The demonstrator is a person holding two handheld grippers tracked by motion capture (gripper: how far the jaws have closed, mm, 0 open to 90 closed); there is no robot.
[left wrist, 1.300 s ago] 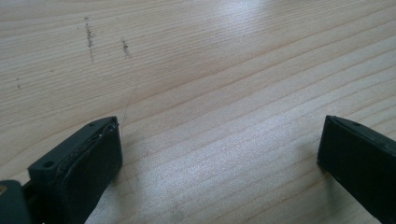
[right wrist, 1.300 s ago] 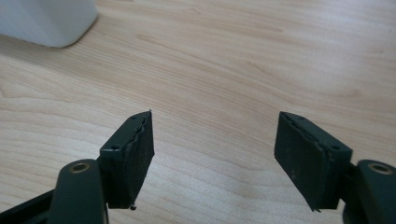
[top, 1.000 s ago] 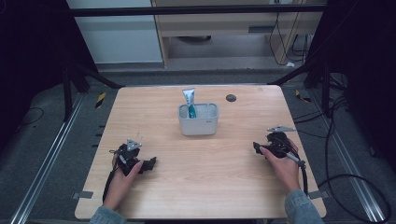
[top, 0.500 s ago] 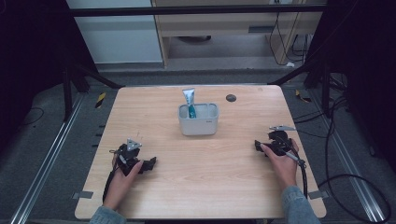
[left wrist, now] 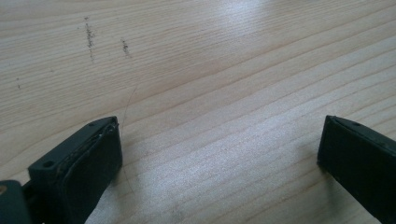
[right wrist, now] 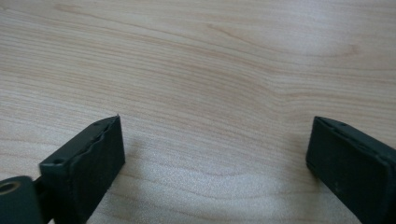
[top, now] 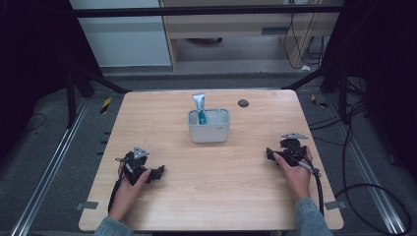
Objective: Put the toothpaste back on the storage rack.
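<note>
Nothing looks begun, by my judgement: the tube (top: 199, 104) stands in the grey bin (top: 209, 132) at centre frame, while the left gripper (top: 156, 173) lower left and right gripper (top: 269, 153) lower right rest released, empty, on the tabletop (top: 221, 187)

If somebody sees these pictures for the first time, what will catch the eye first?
First the grey bin in the middle of the wooden table, with a blue-green tube standing up in it at its left side. Then the two grippers near the front corners, left gripper and right gripper, each held in a hand, jaws wide open over bare wood. A small dark disc lies behind the bin, to its right.
</note>
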